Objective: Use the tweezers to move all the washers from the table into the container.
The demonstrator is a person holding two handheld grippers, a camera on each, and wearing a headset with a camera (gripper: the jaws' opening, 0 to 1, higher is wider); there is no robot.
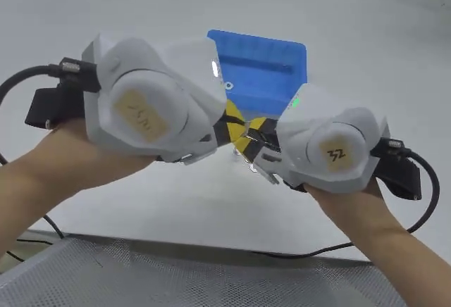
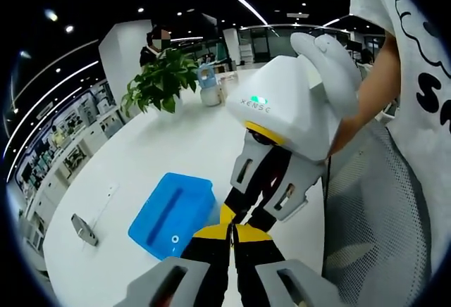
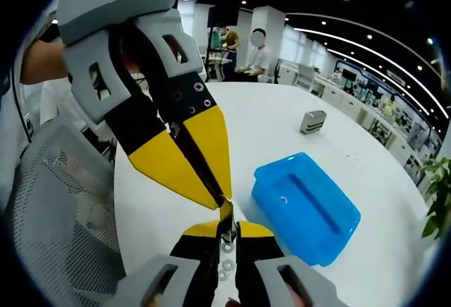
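My left gripper (image 1: 237, 129) and right gripper (image 1: 251, 141) meet tip to tip above the white table (image 1: 211, 194). In the right gripper view a thin dark pair of tweezers (image 3: 201, 166) runs between the left gripper's (image 3: 221, 200) yellow jaws. It reaches down into my right gripper (image 3: 227, 228), and both are shut on it. A few small washers (image 3: 226, 248) lie on the table just below the right jaws. The blue container (image 1: 262, 74) sits behind the grippers and holds one washer (image 3: 282, 199). The left gripper view shows its own shut jaws (image 2: 231, 232), the right gripper (image 2: 238, 215) and the container (image 2: 173, 214).
A small metal block (image 3: 312, 120) stands on the table beyond the container. A grey mesh chair back (image 1: 141, 272) lies at the table's near edge. Cables (image 1: 21, 82) trail from both grippers. A potted plant (image 2: 163, 78) and people stand far off.
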